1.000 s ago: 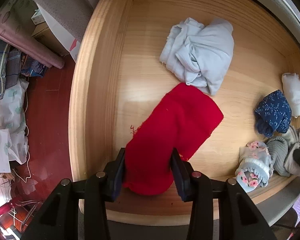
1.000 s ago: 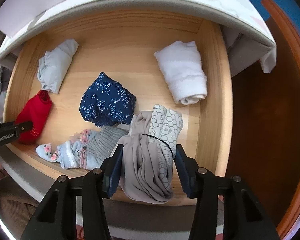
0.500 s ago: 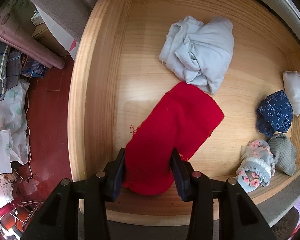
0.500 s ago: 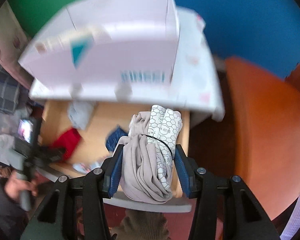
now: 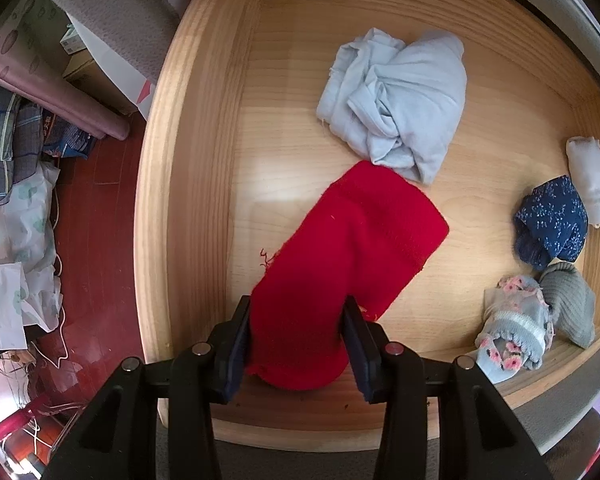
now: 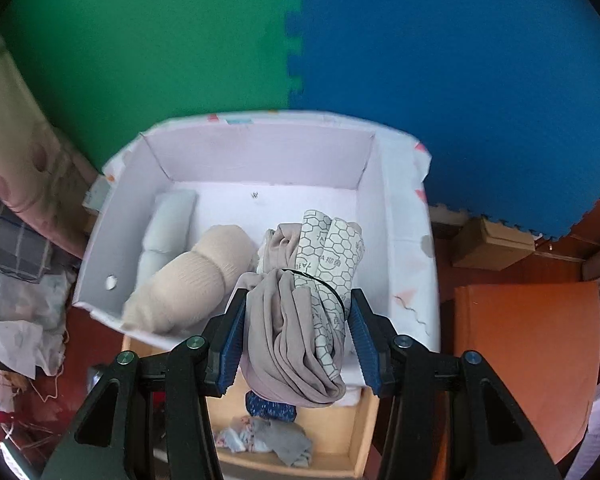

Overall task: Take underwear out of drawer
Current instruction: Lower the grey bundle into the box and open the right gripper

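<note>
Inside the drawer (image 5: 204,160) lie six garments; left fingers (image 5: 236,336) grip red underwear (image 5: 340,256), right fingers (image 6: 232,332) a taupe bundle (image 6: 296,320).

- Drawer (image 5: 196,200): bare wood runs from 9 to 12 o'clock beside the red cloth (image 5: 352,256); blue bundle (image 5: 396,100) blocks 1 o'clock.
- Socks (image 5: 548,276) crowd 3 to 4 o'clock.
- White box (image 6: 396,240): beige roll (image 6: 192,280) fills its 8 o'clock side; floor at 12 o'clock open.

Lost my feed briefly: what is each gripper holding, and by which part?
Left gripper clamps the red garment at its near end. Right gripper clamps the beige bundle around its middle.
</note>
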The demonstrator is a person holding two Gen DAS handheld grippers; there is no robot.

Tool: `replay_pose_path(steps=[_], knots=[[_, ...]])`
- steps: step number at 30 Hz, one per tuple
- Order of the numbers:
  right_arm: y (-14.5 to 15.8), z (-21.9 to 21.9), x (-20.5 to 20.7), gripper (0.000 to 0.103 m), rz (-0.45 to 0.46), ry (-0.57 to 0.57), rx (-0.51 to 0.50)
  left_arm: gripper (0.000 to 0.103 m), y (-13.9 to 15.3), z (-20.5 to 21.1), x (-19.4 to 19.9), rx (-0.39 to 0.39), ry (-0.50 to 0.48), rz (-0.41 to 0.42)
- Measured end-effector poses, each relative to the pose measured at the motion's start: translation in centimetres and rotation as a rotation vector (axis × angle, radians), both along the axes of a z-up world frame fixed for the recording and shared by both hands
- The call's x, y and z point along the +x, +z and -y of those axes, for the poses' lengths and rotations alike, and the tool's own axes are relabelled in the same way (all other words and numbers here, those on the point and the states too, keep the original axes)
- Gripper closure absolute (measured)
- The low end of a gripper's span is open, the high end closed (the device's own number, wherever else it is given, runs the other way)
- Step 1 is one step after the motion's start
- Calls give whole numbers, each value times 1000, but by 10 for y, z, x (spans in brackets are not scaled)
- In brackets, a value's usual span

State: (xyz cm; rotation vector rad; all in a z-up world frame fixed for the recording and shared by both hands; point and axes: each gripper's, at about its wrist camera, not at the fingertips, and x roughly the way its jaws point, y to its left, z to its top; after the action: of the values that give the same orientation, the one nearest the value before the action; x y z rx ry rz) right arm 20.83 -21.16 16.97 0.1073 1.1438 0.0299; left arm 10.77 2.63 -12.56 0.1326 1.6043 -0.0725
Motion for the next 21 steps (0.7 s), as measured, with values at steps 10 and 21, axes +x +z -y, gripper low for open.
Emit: replay_pose_path(steps=[10, 21], knots=[[-61, -16, 27, 54, -94, -4, 30, 58, 3, 7, -4, 18, -16, 18], [-15, 2, -32, 36, 7, 36, 66, 58, 3, 4, -3, 13, -17, 18]])
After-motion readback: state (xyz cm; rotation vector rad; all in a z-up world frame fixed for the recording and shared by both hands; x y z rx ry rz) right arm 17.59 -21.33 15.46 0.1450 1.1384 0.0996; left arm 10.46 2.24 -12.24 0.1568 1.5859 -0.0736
